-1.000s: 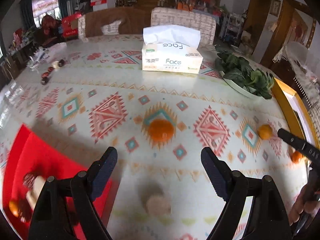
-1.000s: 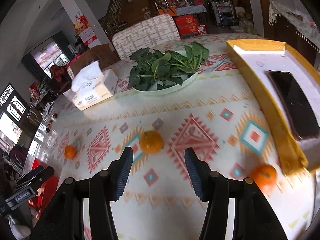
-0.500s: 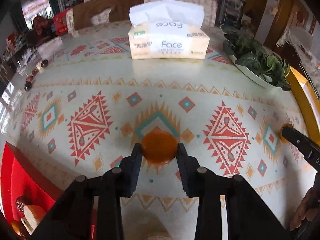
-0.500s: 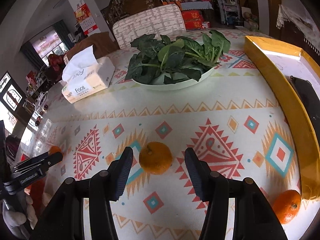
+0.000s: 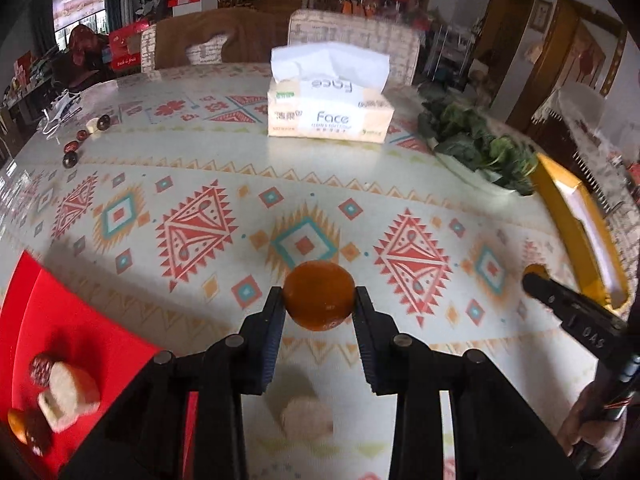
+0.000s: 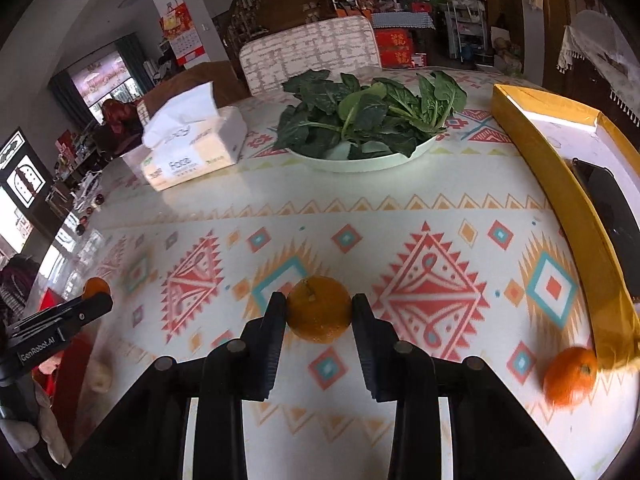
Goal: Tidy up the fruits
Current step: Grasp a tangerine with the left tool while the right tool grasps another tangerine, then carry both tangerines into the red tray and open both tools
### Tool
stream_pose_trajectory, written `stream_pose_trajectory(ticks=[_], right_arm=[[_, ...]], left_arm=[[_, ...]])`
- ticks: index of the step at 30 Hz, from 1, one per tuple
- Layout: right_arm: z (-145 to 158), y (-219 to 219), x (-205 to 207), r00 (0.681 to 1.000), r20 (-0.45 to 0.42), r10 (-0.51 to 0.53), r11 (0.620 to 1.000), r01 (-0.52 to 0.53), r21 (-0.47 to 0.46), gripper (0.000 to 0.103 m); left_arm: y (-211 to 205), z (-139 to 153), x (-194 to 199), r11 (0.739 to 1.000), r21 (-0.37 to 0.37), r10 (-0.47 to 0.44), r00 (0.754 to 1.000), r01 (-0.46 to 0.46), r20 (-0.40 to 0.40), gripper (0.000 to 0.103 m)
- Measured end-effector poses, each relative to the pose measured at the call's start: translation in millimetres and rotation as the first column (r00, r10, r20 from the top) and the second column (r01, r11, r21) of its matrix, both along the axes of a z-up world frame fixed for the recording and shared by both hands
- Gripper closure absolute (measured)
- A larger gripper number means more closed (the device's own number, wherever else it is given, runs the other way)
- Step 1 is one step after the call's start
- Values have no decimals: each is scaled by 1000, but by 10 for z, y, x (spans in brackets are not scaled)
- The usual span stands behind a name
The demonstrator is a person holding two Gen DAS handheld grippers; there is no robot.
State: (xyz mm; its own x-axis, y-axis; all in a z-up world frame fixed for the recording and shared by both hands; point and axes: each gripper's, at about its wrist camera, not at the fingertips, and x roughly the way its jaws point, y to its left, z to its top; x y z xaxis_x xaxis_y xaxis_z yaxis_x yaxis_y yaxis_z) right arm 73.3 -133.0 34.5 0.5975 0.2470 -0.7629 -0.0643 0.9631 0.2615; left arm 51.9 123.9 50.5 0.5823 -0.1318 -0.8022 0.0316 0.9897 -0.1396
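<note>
My left gripper has its jaws closed against an orange, apparently lifted off the bench, though blur leaves that uncertain. My right gripper likewise pinches a second orange between its jaws. A third orange lies at four o'clock, beside the yellow tray.

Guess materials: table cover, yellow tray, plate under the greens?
Table cover: looks like glossy vinyl or oilcloth; printed geometric pattern with soft window glare. Yellow tray: probably cardboard or thin board wrapped in shiny yellow film, going by the folded corner and crinkled reflections. Plate under the spinach leaves: smooth, pale, uniform rim, ceramic or melamine; cannot tell which.
</note>
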Motion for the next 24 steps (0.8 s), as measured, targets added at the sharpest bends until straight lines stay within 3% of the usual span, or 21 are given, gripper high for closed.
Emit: stream_pose_trajectory(ticks=[11, 18, 24], right_arm=[[312, 266, -486, 996, 50, 72, 997, -73, 13, 66], [495, 591, -790, 986, 94, 139, 990, -141, 13, 66], [607, 1001, -985, 969, 112, 219, 975, -221, 4, 66]], left_arm=[[452, 422, -776, 993, -103, 73, 991, -62, 111, 70], [881, 448, -1258, 977, -143, 176, 975, -156, 137, 70], [1338, 431, -1497, 965, -121, 251, 957, -234, 144, 70]])
